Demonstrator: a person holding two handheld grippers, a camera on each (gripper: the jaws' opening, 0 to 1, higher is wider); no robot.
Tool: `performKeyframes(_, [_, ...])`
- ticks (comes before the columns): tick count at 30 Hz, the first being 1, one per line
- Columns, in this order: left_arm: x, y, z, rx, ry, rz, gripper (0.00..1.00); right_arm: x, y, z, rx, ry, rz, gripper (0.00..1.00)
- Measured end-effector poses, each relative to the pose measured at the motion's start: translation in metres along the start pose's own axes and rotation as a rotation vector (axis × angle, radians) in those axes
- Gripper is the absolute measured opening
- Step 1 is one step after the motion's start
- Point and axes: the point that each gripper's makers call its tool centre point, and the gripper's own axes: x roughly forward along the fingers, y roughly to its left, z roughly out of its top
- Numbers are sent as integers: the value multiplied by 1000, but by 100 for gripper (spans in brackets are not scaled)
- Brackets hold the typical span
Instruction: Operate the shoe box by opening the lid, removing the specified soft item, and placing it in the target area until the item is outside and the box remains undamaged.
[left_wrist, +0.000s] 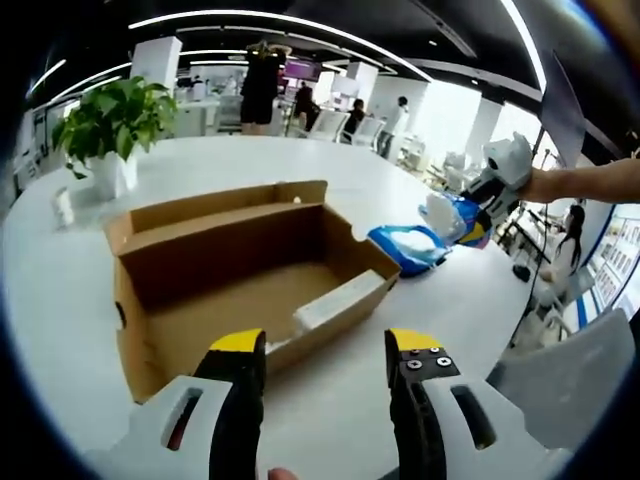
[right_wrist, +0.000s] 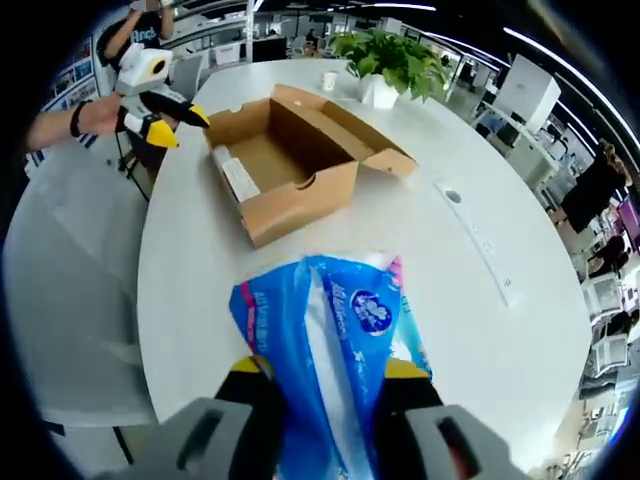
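We're holding the blue tissue pack (right_wrist: 335, 340) in the right gripper (right_wrist: 328, 378), jaws clamping it from both sides, over the white table (right_wrist: 500, 340) & outside the shoe box (right_wrist: 290, 150). Box is sitting open w/ lid folded back, near a potted plant (left_wrist: 112, 125). Left gripper (left_wrist: 326, 352) is hovering just before the box, jaws apart, gripping nothing.

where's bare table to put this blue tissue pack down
Bare white round table lies right of the blue plastic tissue pack held in the right gripper, bordered by a grey inlaid strip. More lies between the pack and the open brown cardboard shoe box. It is crowded behind the box by the potted green plant.
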Motion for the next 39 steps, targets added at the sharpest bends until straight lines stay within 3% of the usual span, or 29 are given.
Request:
performKeyframes(22, [1,3,-7,12,23,9,48,-14,-14,-70,-37,79,-14,31])
performKeyframes(39, [2,1,-15,31,41,19,50,-24,-44,-114,-60,131,-16,31])
